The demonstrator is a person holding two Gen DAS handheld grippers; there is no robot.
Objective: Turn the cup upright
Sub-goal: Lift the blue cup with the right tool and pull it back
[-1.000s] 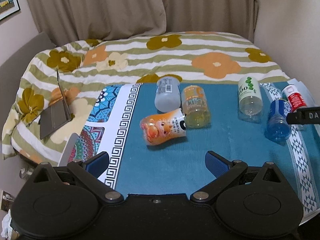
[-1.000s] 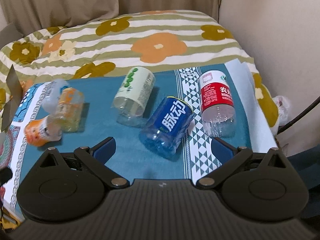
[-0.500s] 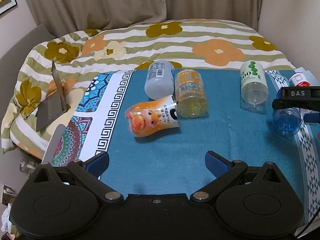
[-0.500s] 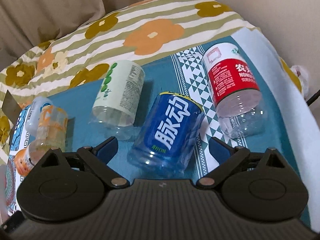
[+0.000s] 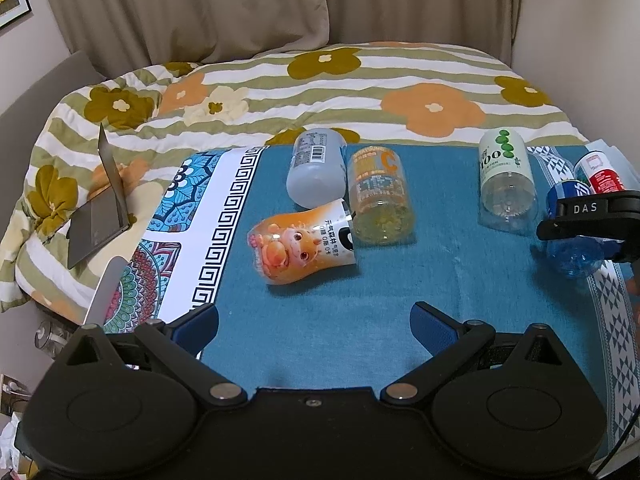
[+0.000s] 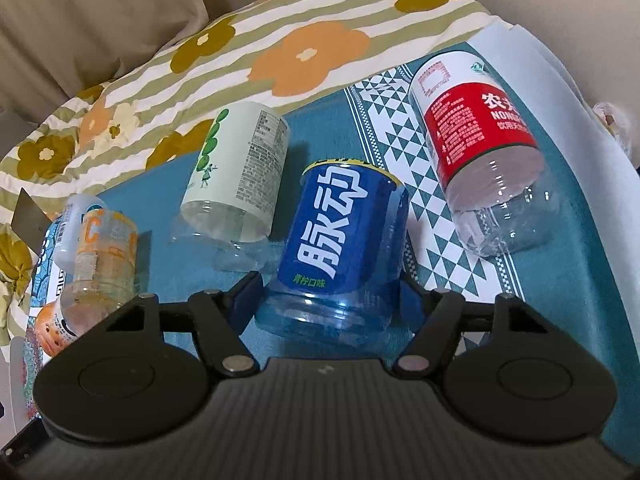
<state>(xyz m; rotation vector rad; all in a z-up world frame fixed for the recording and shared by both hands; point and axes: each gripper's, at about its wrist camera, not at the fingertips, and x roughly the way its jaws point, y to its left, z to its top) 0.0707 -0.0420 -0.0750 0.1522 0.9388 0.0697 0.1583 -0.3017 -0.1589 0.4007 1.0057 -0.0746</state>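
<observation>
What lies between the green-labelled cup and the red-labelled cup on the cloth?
The blue cup lies on its side between the green-labelled cup and red-labelled cup, with the right gripper straddling its near end; the right wrist view shows this.

Between the right jaws, glossy clear-blue plastic cup (image 6: 340,256) with smooth printed label; beneath, matt woven cloth mat (image 6: 568,304); beyond, soft quilted floral bedspread (image 6: 280,28). Matt black plastic gripper body.

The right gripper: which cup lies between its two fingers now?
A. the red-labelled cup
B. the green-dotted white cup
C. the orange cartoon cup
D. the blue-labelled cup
D: the blue-labelled cup lies on its side between the fingers of the right gripper, which flank its clear base.
</observation>
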